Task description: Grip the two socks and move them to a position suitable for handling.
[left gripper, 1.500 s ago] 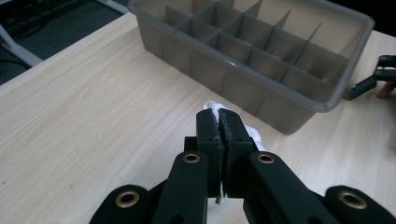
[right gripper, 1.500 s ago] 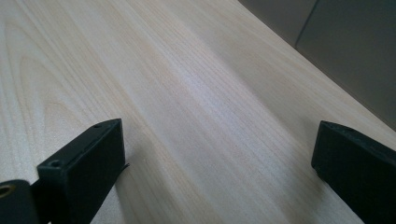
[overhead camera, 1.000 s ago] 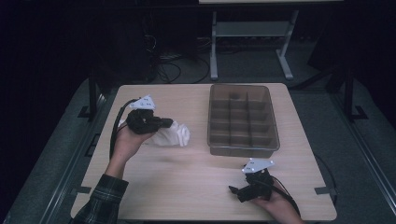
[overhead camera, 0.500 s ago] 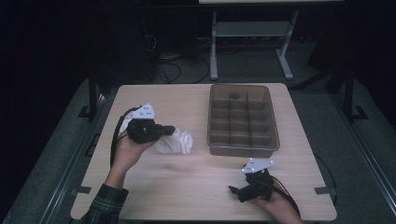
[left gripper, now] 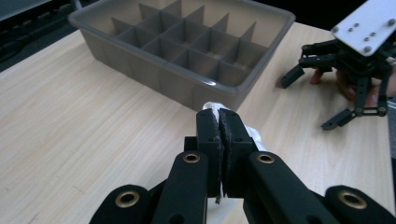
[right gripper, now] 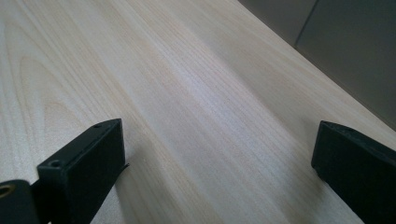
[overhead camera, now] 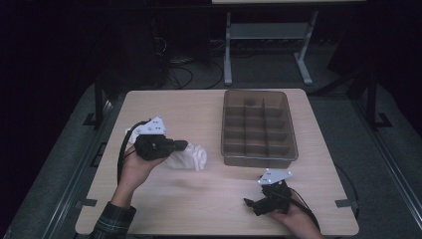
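Observation:
A crumpled white cloth [overhead camera: 193,159] lies on the wooden table [overhead camera: 209,199] left of centre. My left gripper [overhead camera: 184,145] is shut on its near edge; in the left gripper view the jaws meet at the left gripper tip [left gripper: 219,119] with a fold of the white cloth [left gripper: 254,136] pinched between them. A brown plastic divider tray [overhead camera: 259,160] with several empty compartments stands to the right. At the front right my right gripper [overhead camera: 253,204] rests low over the table, open. In the right gripper view the right gripper [right gripper: 219,149] holds nothing, with bare wood between its jaws.
In the left gripper view the divider tray [left gripper: 154,70] stands just beyond the cloth, and the right gripper [left gripper: 308,100] with its grey plate sits to the far right. Dark floor, cables and a metal stand [overhead camera: 229,55] lie behind the table.
My left gripper has moved toward the near edge of the table, dragging the white cloth with it. The right gripper has stayed put.

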Tool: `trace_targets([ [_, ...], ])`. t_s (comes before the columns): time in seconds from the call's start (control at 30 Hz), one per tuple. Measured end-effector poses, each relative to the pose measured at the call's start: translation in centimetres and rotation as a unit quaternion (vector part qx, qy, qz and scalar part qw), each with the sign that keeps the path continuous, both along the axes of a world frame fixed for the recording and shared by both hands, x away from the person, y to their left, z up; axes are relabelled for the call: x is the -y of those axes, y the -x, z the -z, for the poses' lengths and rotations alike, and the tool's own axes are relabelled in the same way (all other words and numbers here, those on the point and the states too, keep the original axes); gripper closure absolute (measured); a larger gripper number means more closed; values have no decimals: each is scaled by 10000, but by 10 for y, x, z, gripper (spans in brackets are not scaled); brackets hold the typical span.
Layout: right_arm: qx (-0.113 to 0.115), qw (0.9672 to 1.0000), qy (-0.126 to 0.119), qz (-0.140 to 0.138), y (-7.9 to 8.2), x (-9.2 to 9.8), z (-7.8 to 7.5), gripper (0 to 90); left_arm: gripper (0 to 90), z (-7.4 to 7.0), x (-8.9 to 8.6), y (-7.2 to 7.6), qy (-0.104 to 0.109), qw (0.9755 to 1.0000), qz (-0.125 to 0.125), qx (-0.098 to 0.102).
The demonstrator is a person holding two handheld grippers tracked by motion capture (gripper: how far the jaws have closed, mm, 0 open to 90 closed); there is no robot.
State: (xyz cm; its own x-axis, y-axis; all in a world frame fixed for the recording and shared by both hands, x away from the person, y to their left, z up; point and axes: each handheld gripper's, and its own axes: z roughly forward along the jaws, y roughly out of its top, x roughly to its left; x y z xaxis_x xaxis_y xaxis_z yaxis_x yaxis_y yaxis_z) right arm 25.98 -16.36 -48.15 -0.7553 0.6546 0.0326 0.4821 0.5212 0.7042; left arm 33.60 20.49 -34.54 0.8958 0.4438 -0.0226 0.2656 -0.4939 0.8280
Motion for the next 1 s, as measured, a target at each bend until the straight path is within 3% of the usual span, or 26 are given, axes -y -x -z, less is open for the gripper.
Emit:
trace_targets([
  [0.4, -13, 10000, 0, 13, 0, 0, 0, 23, 884, 2, 13, 16, -42, 9997, 224, -39],
  [1.0, -12, 10000, -15, 14, 1, 0, 0, 23, 884, 18, 35, 33, -60, 9981, 565, -233],
])
